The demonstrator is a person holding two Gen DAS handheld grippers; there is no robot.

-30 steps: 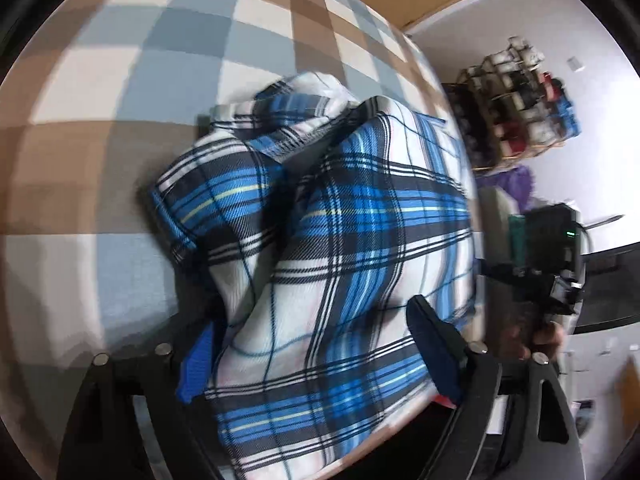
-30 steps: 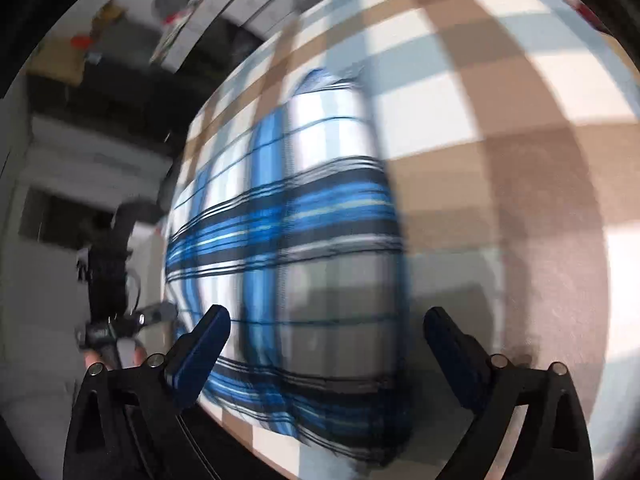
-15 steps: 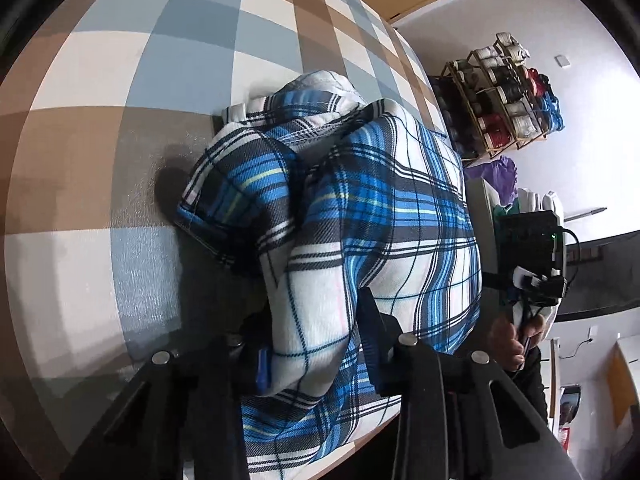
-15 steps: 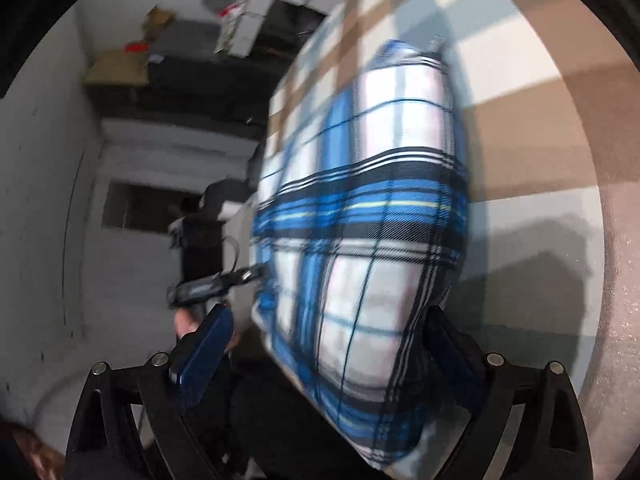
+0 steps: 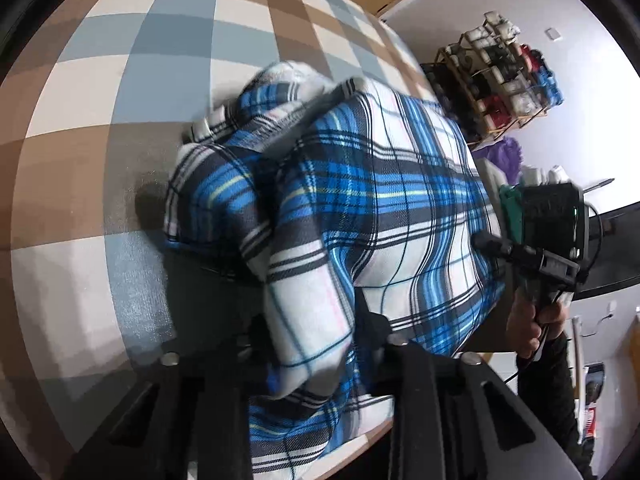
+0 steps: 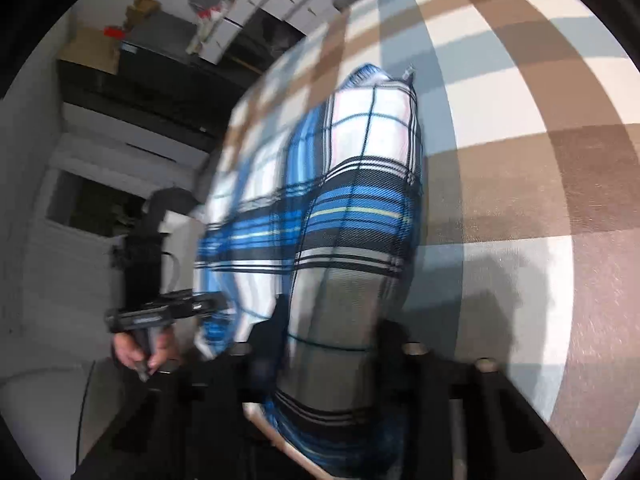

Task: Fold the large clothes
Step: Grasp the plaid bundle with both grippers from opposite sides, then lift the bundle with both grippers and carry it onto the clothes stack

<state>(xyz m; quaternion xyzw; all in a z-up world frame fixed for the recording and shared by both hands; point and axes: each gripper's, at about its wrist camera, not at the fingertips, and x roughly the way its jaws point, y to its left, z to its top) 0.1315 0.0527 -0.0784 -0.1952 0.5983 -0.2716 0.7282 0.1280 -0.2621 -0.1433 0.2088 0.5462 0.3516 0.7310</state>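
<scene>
Your left gripper (image 5: 312, 344) has a thick fold of the plaid shirt (image 5: 380, 200) bunched between its jaws, which are closing on it; your right gripper (image 6: 328, 344) has the other near corner between its jaws, also closing, with the cloth pressed from both sides. The shirt runs straight away from both sets of jaws, its long axis pointing ahead, so any fold looks set to carry the near edge forward over the far end. Beyond the left jaws and a little to their left, a crumpled sleeve or collar is piled up. The shirt lies on a worktop (image 5: 120, 80) under a blue, brown and cream check cover. Off past the right of the left jaws stands a shelf rack (image 5: 500, 80) against a pale wall.
</scene>
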